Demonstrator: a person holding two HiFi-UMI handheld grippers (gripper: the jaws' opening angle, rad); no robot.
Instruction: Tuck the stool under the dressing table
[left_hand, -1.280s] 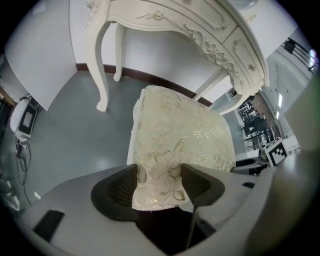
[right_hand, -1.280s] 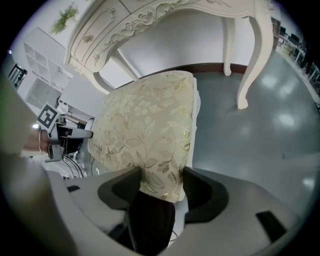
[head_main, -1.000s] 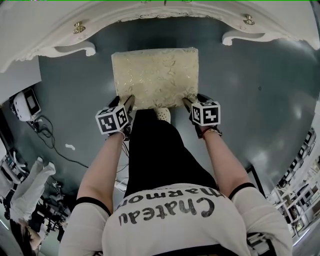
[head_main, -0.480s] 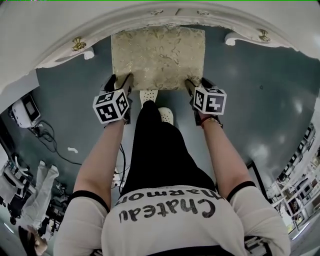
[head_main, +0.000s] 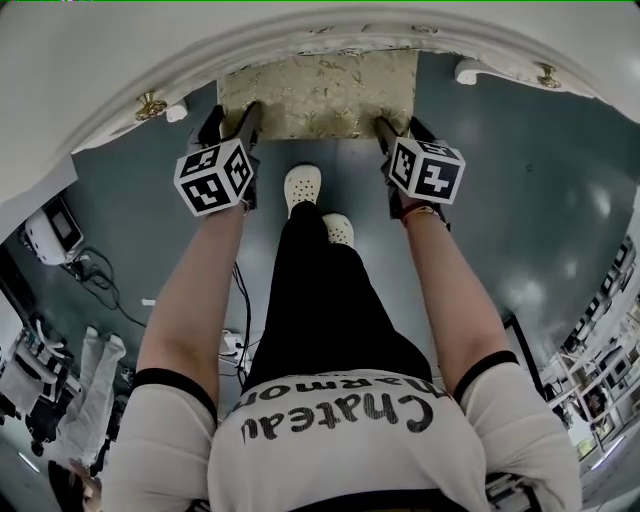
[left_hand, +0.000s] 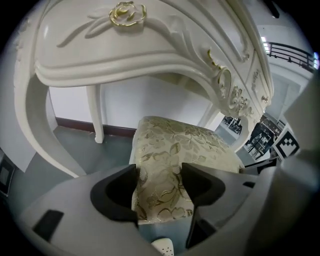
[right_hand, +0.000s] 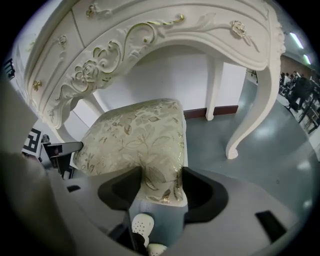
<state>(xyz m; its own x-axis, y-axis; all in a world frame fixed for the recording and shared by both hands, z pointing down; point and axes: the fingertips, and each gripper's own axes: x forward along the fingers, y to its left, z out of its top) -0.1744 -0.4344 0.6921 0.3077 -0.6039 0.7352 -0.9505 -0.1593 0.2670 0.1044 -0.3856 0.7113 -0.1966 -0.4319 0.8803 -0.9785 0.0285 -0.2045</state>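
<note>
Left gripper (head_main: 230, 120) and right gripper (head_main: 400, 128) clamp stool's (head_main: 320, 95) near corners, half under dressing table (head_main: 300, 30).

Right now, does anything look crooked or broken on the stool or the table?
Nothing stands out. The stool sits straight, partly under the dressing table, cushion unmarked, with the left gripper and right gripper each clamping a near corner.

stool (head_main: 318, 95): cream floral cushion | partly under white dressing table (head_main: 90, 70)
</note>
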